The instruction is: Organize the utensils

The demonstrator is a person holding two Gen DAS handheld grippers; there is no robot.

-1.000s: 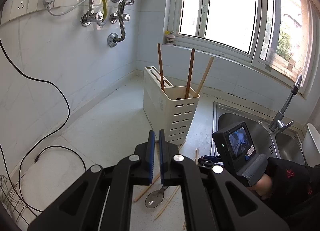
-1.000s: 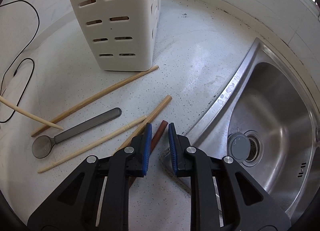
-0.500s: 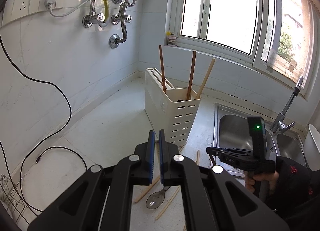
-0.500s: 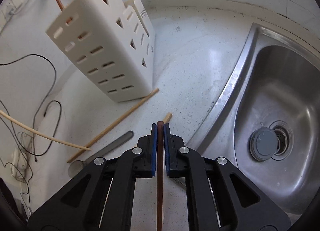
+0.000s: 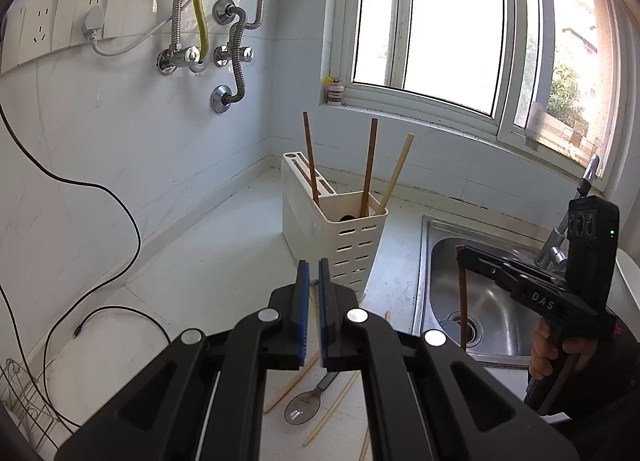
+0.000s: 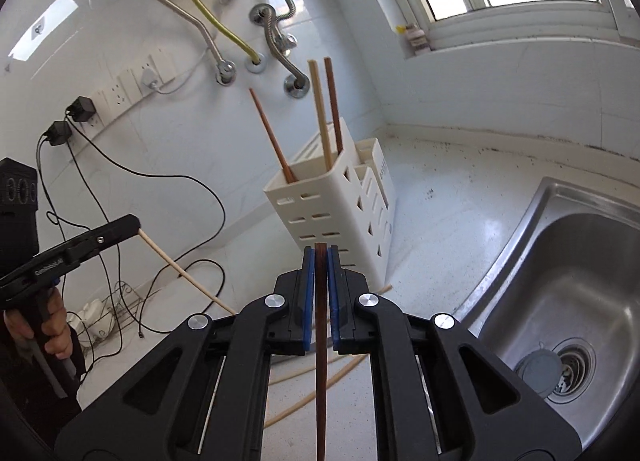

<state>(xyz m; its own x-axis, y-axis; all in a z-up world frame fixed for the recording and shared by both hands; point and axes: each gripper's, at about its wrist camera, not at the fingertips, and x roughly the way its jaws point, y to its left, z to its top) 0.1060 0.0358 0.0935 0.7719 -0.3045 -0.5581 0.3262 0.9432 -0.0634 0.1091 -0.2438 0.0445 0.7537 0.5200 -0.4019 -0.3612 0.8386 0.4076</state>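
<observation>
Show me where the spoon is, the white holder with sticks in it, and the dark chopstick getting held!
spoon (image 5: 303, 410), left wrist view, on its round bowl.
white holder (image 6: 320, 209), right wrist view, on its slotted front wall.
dark chopstick (image 6: 321, 361), right wrist view, on its shaft below the right gripper (image 6: 320, 257).

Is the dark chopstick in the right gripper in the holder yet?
Out: the right gripper holds the dark chopstick short of the holder.
</observation>
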